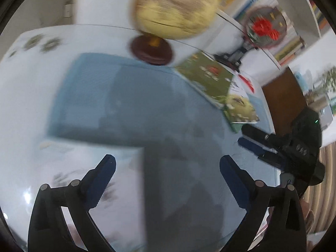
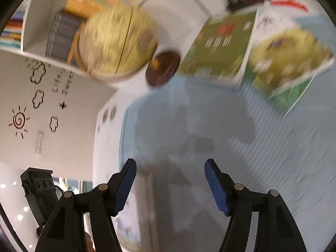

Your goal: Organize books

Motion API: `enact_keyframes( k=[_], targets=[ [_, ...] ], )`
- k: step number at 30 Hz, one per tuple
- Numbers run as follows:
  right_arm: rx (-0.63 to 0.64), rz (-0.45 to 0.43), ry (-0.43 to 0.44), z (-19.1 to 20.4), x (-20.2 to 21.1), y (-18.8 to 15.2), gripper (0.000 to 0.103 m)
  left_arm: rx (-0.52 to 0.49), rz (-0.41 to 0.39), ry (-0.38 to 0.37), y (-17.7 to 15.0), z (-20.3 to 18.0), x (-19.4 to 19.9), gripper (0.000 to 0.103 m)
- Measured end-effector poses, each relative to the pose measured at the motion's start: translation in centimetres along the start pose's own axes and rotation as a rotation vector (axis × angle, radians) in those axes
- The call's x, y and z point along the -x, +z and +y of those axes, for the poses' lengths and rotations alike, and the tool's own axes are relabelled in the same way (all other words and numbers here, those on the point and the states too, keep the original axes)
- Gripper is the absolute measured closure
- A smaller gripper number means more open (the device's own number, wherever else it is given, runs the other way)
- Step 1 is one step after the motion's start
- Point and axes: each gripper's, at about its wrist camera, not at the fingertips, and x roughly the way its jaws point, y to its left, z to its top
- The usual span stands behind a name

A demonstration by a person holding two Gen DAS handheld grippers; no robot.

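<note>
My left hand-held gripper (image 1: 168, 180) has its jaws spread wide over the blue mat (image 1: 126, 105) with nothing between them. My right hand-held gripper (image 2: 170, 180) is also parted and empty above that mat (image 2: 231, 136); from the left wrist view I see it (image 1: 244, 136) out at about four o'clock, near the mat's edge.

The books lie flat on the bench (image 1: 31, 84), overlapping: in the right wrist view the dark green book (image 2: 220, 48) sits at one o'clock, and the yellow-green book (image 2: 287, 63) just beside it at two o'clock, its corner on the mat. Both views are motion-blurred, so I cannot read the covers.

A globe (image 2: 117, 46) on a dark round base (image 2: 162, 69) stands at eleven o'clock, close to the green book. Behind it a shelf (image 2: 27, 37) holds upright books.
</note>
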Motion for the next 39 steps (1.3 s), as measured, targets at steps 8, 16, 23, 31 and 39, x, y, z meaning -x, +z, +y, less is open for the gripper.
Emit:
enact_keyframes(
  k=[8,16,23,31,39],
  targets=[
    [0.029,-0.141,-0.007,-6.0,2.9,9.4,0.025,-0.12,-0.109,0.065,6.9,-7.7,-10.0,0.004],
    [-0.095,-0.16,0.056,-11.9,1.2,14.7,0.025,0.005,-0.057,0.2,11.1,-8.7,-18.0,0.004],
    [-0.097,-0.097,0.061,-14.8,0.7,16.1,0.025,-0.098,0.05,0.089,9.5,-14.1,-20.9,0.003],
    [-0.057,-0.08,0.04,-16.5,2.1,17.3,0.025,-0.253,-0.107,0.103,9.9,-15.4,-17.2,0.007],
    [-0.101,-0.039,0.094,-17.3,-0.2,17.4,0.025,-0.15,-0.073,0.293,13.4,-10.9,-20.7,0.006]
  ],
)
